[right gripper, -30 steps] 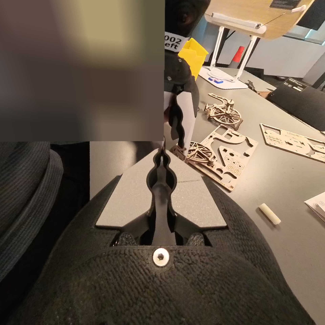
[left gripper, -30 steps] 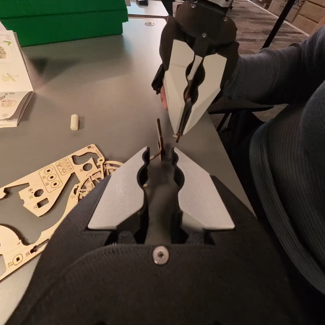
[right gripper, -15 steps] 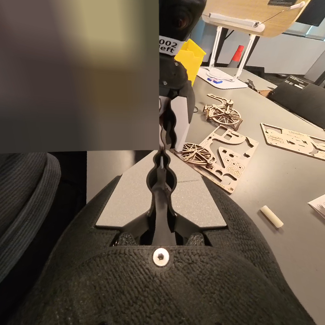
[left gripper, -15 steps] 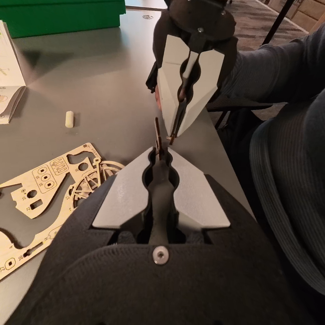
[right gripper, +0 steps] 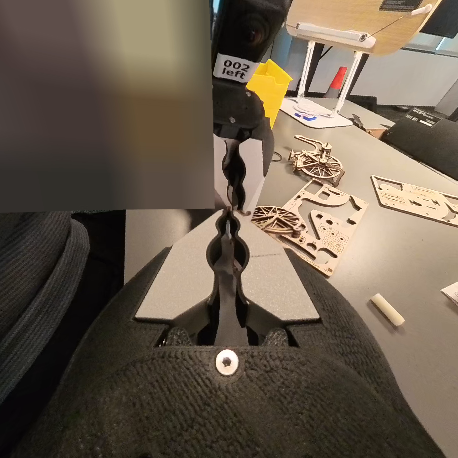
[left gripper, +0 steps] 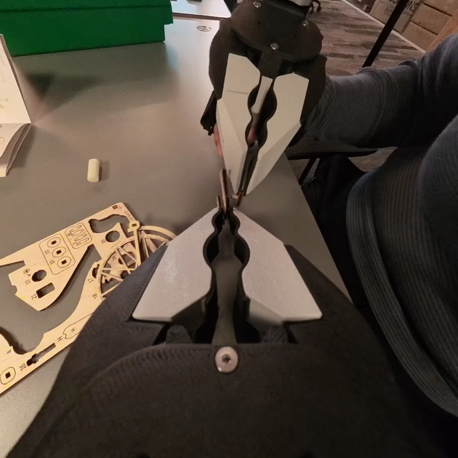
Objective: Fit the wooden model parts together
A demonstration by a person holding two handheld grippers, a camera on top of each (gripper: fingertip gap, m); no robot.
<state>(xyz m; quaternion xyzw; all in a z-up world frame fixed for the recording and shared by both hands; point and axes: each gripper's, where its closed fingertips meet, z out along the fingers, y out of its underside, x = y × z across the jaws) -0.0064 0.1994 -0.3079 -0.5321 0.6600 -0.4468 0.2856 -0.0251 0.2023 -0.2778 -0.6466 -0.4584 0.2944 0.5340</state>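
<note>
In the left wrist view my left gripper [left gripper: 225, 211] is shut on a thin wooden part [left gripper: 223, 187] that stands up edge-on from its tips. My right gripper [left gripper: 240, 194] comes down from above, shut on a small wooden part [left gripper: 235, 197] whose end is almost touching the thin part. In the right wrist view my right gripper [right gripper: 229, 212] meets the left gripper [right gripper: 235, 207] tip to tip, with a bit of wood [right gripper: 245, 212] showing between them. Both are held above the grey table [left gripper: 148, 124] near its edge.
A cut-out wooden sheet [left gripper: 62, 260] and a spoked wheel assembly [left gripper: 128, 257] lie left of my left gripper. A white cylinder [left gripper: 93, 170], a booklet [left gripper: 10, 99] and a green box [left gripper: 84, 24] are farther off. A half-built bicycle model [right gripper: 314, 161], another sheet [right gripper: 416, 198] and a yellow bin [right gripper: 270, 89] show in the right wrist view. Left and right tips are no more than a few centimetres apart.
The two grippers have drawn closer together. The right gripper's small part has come from a clear gap to nearly touching the thin part in the left gripper.
</note>
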